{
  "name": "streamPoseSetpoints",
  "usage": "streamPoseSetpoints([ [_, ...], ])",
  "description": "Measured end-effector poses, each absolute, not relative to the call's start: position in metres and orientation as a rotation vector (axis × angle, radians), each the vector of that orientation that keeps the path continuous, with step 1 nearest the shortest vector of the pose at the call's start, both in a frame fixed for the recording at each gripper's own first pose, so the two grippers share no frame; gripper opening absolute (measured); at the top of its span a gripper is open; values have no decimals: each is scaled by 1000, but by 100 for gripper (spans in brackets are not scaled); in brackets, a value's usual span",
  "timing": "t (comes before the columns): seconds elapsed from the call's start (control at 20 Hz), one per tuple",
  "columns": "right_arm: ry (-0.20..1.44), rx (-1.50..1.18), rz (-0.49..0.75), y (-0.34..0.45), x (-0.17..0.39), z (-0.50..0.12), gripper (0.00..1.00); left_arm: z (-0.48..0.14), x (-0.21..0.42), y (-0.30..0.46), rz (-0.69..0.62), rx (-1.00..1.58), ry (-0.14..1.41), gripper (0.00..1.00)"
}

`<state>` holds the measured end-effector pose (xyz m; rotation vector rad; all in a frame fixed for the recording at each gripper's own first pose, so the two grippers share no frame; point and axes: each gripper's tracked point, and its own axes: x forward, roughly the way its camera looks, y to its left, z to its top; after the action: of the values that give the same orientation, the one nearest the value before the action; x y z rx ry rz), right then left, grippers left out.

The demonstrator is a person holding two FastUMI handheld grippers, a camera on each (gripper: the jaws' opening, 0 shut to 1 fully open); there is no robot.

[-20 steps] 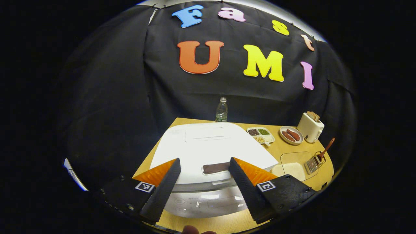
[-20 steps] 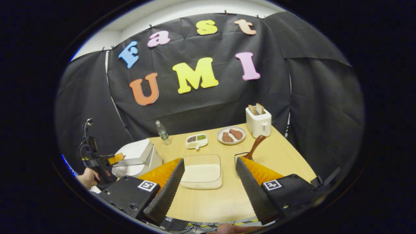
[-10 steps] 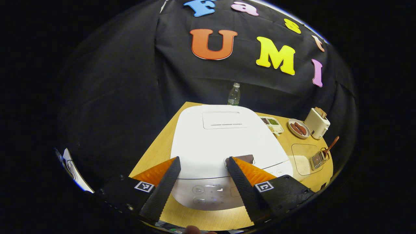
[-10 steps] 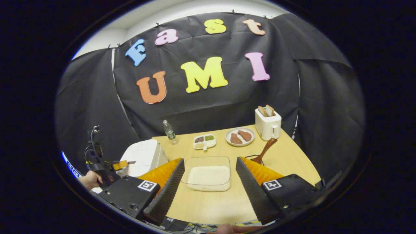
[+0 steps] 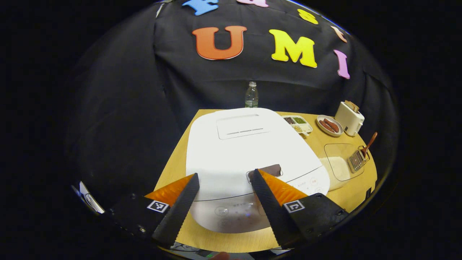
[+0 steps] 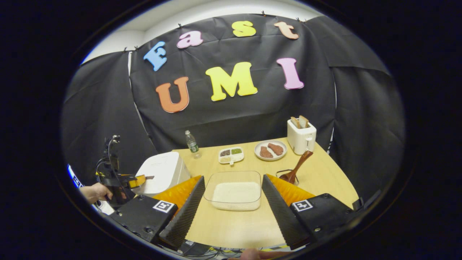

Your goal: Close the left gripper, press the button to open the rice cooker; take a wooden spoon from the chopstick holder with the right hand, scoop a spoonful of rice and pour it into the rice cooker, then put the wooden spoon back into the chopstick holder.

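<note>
Rice cooker (image 5: 249,155) lid down, L tongs (image 5: 223,180) spread above button (image 5: 265,170), R tongs (image 6: 232,182) released.

Black-draped booth (image 6: 361,119), wooden table (image 6: 234,224)

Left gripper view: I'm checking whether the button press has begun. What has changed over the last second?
The left gripper has moved in over the closed rice cooker, its right finger now reaching the dark button, jaws still open. The right gripper drifted slightly, hovering open before the rice container. Nothing was grasped or released; the lid stays shut and the wooden spoon stays in its holder.
</note>
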<state>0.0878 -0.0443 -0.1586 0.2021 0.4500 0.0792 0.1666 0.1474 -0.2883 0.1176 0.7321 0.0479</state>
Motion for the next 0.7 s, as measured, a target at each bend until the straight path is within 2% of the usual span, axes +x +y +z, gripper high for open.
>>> streamPoseSetpoints([
  [0.35,471,210,79,-45,80,-160,100,-280,173,146,32,40,729,99],
  [0.7,454,197,56,-57,79,-150,99,-275,171,145,87,25,698,98],
])
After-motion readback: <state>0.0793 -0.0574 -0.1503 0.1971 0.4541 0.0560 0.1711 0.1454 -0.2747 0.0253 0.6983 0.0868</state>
